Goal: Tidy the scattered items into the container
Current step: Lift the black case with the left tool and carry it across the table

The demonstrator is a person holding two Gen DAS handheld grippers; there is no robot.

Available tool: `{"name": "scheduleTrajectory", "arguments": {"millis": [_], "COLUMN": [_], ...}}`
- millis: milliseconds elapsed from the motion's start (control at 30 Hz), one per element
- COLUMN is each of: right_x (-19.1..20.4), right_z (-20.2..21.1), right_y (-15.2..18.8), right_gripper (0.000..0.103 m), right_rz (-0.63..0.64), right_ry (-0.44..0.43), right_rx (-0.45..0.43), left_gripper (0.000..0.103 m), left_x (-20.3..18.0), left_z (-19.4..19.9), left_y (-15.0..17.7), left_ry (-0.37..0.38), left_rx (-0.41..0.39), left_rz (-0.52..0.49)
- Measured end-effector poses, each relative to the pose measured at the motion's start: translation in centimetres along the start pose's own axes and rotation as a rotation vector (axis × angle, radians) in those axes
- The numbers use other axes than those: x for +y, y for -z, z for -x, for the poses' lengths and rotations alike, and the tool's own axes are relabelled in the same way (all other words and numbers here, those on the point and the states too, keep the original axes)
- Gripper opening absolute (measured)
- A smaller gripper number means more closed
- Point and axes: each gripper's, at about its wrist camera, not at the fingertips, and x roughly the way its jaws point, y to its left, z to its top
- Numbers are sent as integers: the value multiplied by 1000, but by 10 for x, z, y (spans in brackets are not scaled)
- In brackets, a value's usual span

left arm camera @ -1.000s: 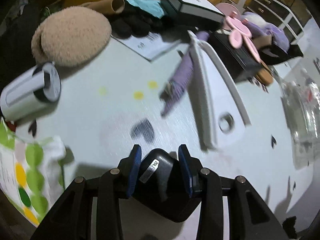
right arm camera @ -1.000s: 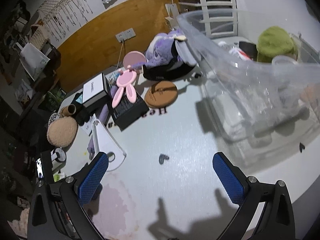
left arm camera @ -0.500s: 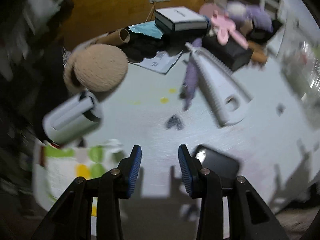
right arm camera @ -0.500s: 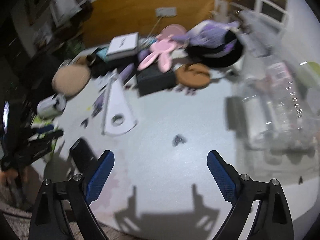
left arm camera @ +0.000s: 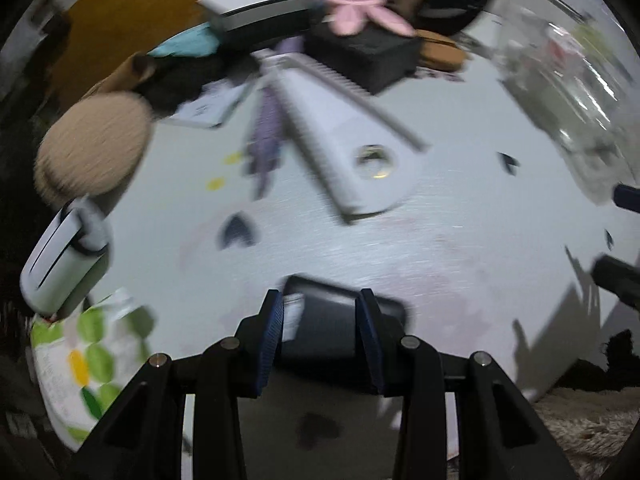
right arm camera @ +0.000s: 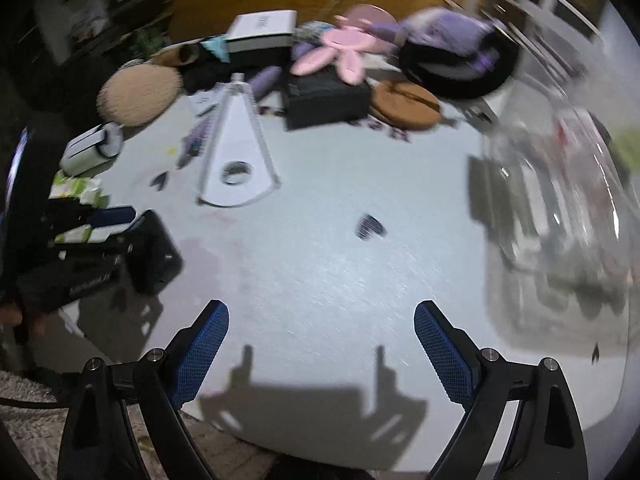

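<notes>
A flat black device (left arm camera: 320,320) lies on the white table (left arm camera: 440,248) between the pads of my left gripper (left arm camera: 320,330); whether the pads press it is unclear from blur. It also shows in the right wrist view (right arm camera: 156,252), beside my left gripper (right arm camera: 108,224). My right gripper (right arm camera: 320,352) is wide open and empty above the table's near edge. The clear plastic container (right arm camera: 560,200) stands at the right, with items inside; it also shows in the left wrist view (left arm camera: 568,80).
Scattered at the back: a white triangular board (right arm camera: 236,152), tan round cushion (right arm camera: 138,94), white cylinder (right arm camera: 90,150), black box (right arm camera: 326,98), pink plush (right arm camera: 340,50), brown slipper (right arm camera: 406,104), purple plush on a black hat (right arm camera: 456,56), white box (right arm camera: 262,30). A green-patterned cloth (left arm camera: 80,360) lies left.
The left gripper let go of the black device, pulled back, and now has its pads around it again on the table. The right gripper swung left, away from the container.
</notes>
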Motion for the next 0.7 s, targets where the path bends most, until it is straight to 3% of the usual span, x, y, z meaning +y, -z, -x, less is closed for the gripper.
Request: {"name": "scheduleTrajectory", "arguments": {"millis": [133,233,467,633,700], "right_x": [-19,-24,-18,-7,-5], "right_z": [3,3,-2,-4,-4], "right_y": [10,16,16,13,13], "right_gripper": [94,94,94,94,94], "right_rz": [-76,-106,-75,-16,2], "right_ry": [33,38,14,2,3], "right_rx": [11,19,33,33,33], "left_gripper": [38,38,38,38,38], "left_x": [-8,7,42,43,40], "left_z": [9,20,24,10,8], "left_y": [0,-1,15,26,24], "left_ry": [-12,-55,-219,-249,-259], "left_rx": [-46,-49,28,86,69], "left_rz": [-25,6,26,13,6]}}
